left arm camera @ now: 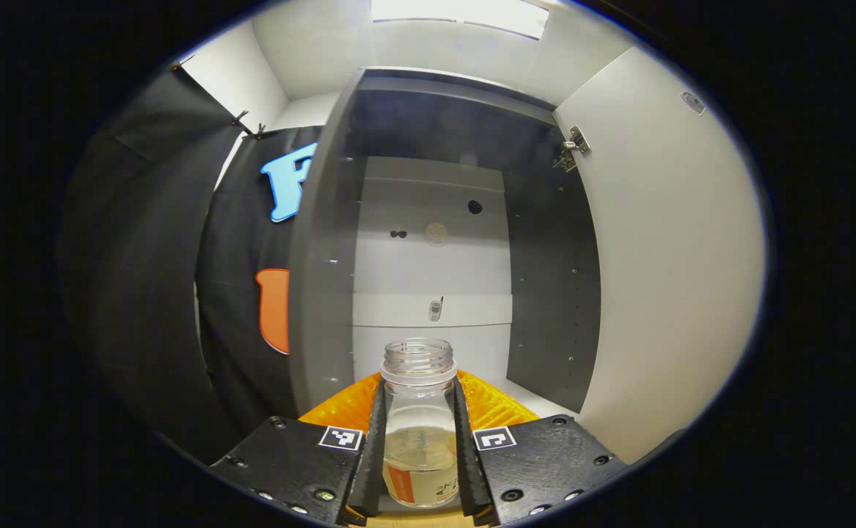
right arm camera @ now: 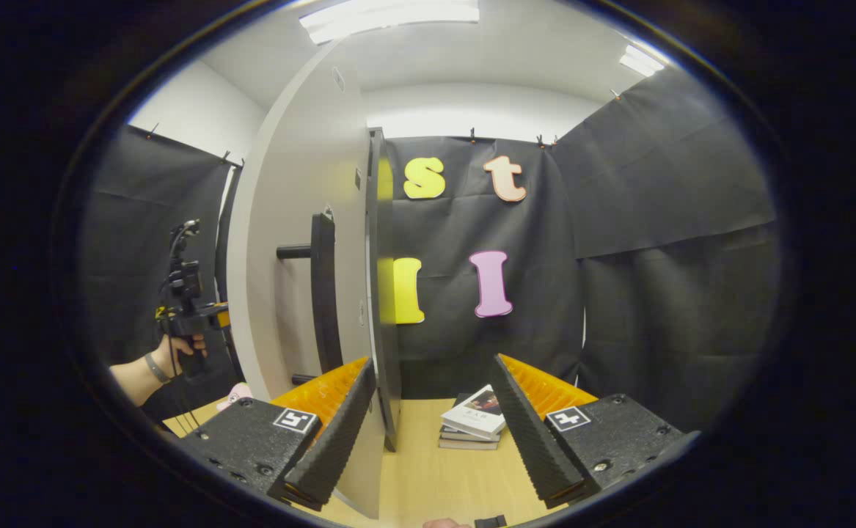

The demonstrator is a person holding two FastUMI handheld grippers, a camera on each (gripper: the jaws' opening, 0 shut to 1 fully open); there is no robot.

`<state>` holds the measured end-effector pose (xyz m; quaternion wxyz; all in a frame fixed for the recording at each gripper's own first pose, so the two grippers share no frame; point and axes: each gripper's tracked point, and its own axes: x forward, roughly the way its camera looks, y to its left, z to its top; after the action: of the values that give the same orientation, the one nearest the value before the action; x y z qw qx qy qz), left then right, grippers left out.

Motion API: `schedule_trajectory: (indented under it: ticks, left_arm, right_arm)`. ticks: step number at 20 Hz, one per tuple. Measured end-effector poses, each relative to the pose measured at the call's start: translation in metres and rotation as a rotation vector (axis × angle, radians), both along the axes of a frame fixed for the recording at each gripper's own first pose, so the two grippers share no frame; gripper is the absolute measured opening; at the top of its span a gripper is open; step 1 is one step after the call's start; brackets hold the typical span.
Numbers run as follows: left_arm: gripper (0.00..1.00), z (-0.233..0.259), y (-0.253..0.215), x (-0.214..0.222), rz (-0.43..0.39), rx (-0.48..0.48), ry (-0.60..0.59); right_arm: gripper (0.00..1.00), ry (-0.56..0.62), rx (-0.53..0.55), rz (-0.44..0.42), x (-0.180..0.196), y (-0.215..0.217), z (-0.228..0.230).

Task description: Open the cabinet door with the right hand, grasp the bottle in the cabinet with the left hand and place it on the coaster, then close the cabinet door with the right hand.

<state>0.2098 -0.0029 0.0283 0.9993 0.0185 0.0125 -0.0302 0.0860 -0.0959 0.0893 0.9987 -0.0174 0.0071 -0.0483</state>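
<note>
A clear, capless bottle (left arm camera: 419, 429) with a little liquid and an orange label stands upright between the fingers of my left gripper (left arm camera: 419, 383), which is shut on its sides. Ahead of it the cabinet (left arm camera: 435, 242) is open, with dark side walls and a white back. Its white door (left arm camera: 662, 257) is swung out to the right. In the right gripper view my right gripper (right arm camera: 431, 361) is open. The door's edge (right arm camera: 383, 293) rises between its fingers, close to the left finger (right arm camera: 339, 418). The door's black bar handle (right arm camera: 323, 293) sits on the far side.
A stack of books (right arm camera: 475, 425) lies on the wooden table (right arm camera: 428, 477) beyond the right gripper. At far left a hand holds the other gripper (right arm camera: 185, 308), with a small pink thing (right arm camera: 234, 396) on the table below it. Black cloth walls close the booth.
</note>
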Motion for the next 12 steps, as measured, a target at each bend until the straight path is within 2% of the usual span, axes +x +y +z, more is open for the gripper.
schedule_trajectory:
  ticks: [7,9,12]
  left_arm:
    - [0.4,-0.057,0.052,-0.086,0.158,0.008,0.016]
    - [0.4,-0.076,0.065,-0.111,0.219,0.048,0.002]
    - [0.41,-0.114,0.07,-0.146,0.266,0.1,0.005]
  right_arm:
    - [0.99,-0.017,-0.055,-0.027,-0.002,-0.001,0.003]
    - [0.99,-0.022,-0.054,-0.032,-0.003,-0.001,0.003]
    - [0.99,-0.03,-0.049,-0.031,-0.003,-0.001,0.002]
